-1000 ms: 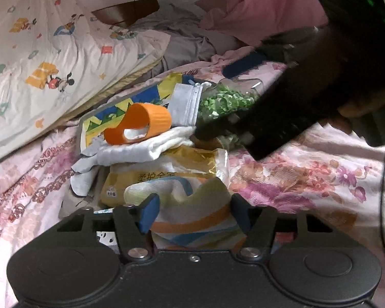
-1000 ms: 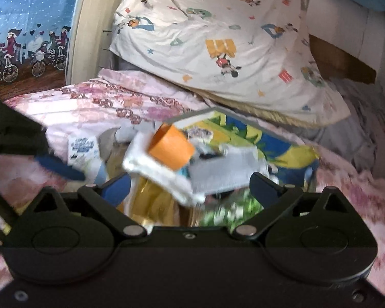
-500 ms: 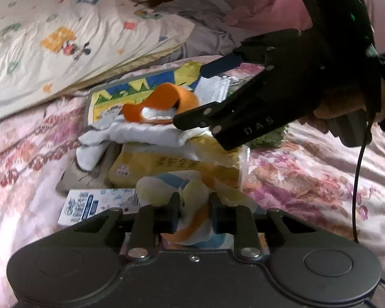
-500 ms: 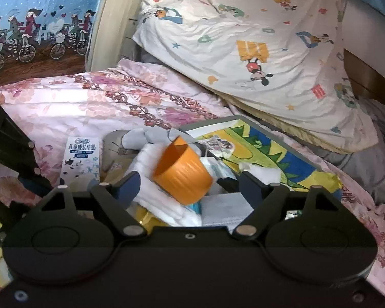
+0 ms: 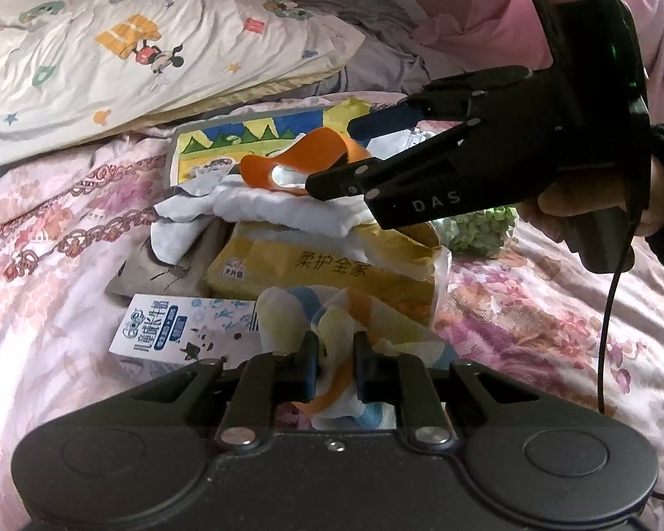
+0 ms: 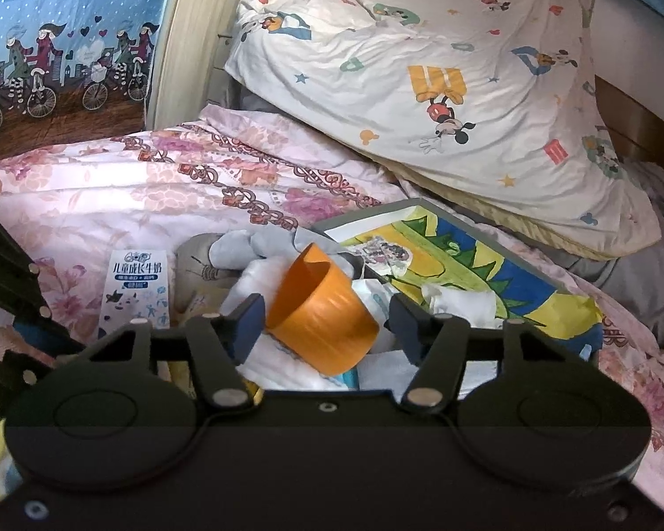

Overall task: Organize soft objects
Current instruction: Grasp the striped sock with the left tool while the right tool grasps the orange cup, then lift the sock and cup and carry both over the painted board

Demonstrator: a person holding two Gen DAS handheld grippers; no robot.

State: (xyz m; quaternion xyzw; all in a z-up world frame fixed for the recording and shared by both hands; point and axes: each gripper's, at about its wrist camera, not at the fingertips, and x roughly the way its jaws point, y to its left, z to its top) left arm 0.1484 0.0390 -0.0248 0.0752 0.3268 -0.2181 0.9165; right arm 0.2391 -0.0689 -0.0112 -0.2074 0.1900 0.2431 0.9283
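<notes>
While your left gripper (image 5: 335,365) has its fingers nearly together and pinches the soft cloth with yellow, blue and orange stripes (image 5: 349,332), this cloth lies at the near edge of the pile on the pink flowered bedspread (image 5: 44,265). Just left of it lies the white and blue milk carton (image 5: 172,332), and behind it the yellow tissue pack (image 5: 323,265). On that pack rests the crumpled white cloth (image 5: 279,208), and the orange plastic cup (image 6: 323,323) lies tilted on it. Your right gripper (image 6: 327,325) stands wide, with one finger on each side of the cup; whether they touch it I cannot tell. Behind is the colourful picture board (image 6: 456,265), under the cartoon-print pillow (image 6: 420,66).
</notes>
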